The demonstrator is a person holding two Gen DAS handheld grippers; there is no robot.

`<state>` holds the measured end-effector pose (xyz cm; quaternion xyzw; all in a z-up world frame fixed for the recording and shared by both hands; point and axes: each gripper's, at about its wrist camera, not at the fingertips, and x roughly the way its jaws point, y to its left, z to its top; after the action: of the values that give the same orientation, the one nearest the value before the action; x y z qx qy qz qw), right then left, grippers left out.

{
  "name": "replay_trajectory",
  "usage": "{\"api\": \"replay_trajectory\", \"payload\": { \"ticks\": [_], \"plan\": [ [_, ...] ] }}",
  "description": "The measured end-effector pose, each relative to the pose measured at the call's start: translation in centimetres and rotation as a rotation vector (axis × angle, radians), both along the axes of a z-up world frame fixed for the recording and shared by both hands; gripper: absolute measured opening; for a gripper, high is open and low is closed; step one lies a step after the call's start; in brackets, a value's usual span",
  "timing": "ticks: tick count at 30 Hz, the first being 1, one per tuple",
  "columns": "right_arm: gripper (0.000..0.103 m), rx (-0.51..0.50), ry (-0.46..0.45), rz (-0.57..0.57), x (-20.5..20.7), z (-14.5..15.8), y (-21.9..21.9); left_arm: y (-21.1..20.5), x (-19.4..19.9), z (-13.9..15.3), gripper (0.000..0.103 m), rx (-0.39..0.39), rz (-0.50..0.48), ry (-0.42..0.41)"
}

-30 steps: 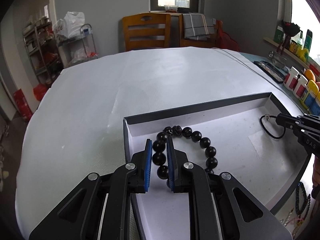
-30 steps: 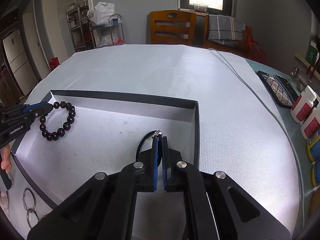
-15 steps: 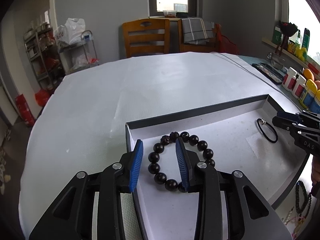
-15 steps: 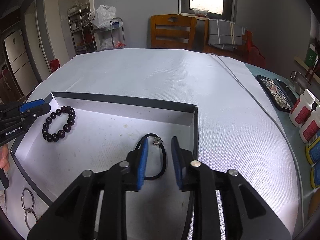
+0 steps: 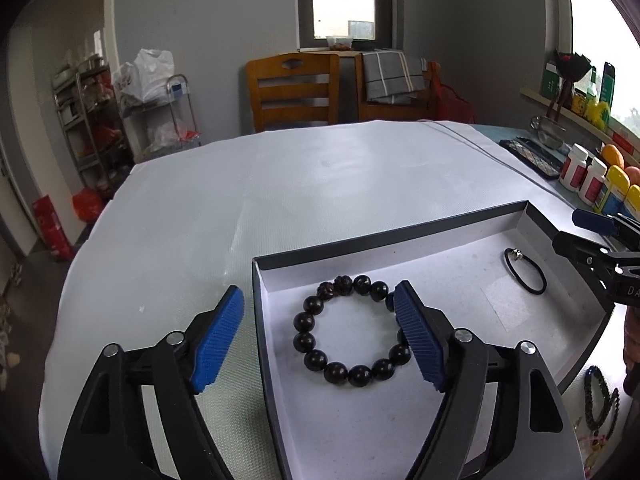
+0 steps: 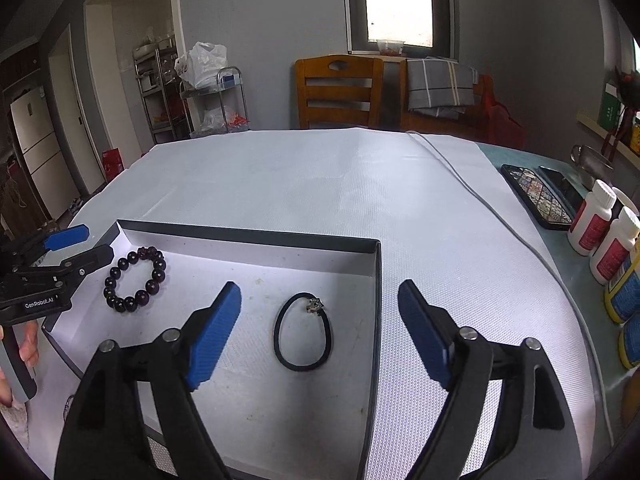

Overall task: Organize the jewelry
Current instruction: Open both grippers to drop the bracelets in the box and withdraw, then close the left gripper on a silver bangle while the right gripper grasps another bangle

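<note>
A dark bead bracelet (image 5: pixel 352 332) lies flat in the left part of a shallow grey-walled tray (image 5: pixel 384 236) with a white floor. My left gripper (image 5: pixel 320 340) is open wide above it, empty. A thin black cord bracelet with a small metal charm (image 6: pixel 303 332) lies in the right part of the tray (image 6: pixel 248 235). My right gripper (image 6: pixel 320 336) is open wide above it, empty. The bead bracelet (image 6: pixel 134 280) and left gripper (image 6: pixel 68 248) show in the right wrist view; the cord bracelet (image 5: pixel 525 271) and right gripper (image 5: pixel 582 232) show in the left wrist view.
The tray sits on a white cloth on a round table (image 6: pixel 320 184). Bottles (image 6: pixel 600 232) and a dark patterned case (image 6: pixel 536 196) stand at the right edge. More beads (image 5: pixel 598 400) lie outside the tray's near right corner. A cable (image 6: pixel 480 196) crosses the cloth. Wooden chairs (image 5: pixel 294 88) stand behind.
Both grippers have opened and let go: the bead bracelet and the cord bracelet now lie loose in the tray. Both grippers have pulled back and up.
</note>
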<state>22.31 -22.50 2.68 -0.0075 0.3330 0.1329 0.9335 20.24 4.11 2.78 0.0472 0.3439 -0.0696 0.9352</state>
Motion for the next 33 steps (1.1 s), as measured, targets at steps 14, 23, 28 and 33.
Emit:
{"api": "replay_trajectory", "payload": {
  "ticks": [14, 23, 28, 33],
  "plan": [
    [0.097, 0.052, -0.077, -0.07, -4.7, 3.9, -2.3, -0.3, -5.4, 4.1, 0.095, -0.003, 0.0, -0.076],
    [0.097, 0.002, -0.096, -0.025, -12.1, 4.7, -4.3, -0.6, -12.5, 2.9, 0.098, 0.031, -0.098, -0.029],
    [0.097, 0.002, -0.053, 0.006, -14.6, 3.0, -4.5, 0.4, -14.8, 0.7, 0.098, 0.014, -0.116, 0.039],
    [0.097, -0.007, 0.0, 0.047, -16.6, 1.2, -3.9, 0.6, -15.6, -1.2, 0.098, 0.032, -0.118, 0.088]
  ]
}}
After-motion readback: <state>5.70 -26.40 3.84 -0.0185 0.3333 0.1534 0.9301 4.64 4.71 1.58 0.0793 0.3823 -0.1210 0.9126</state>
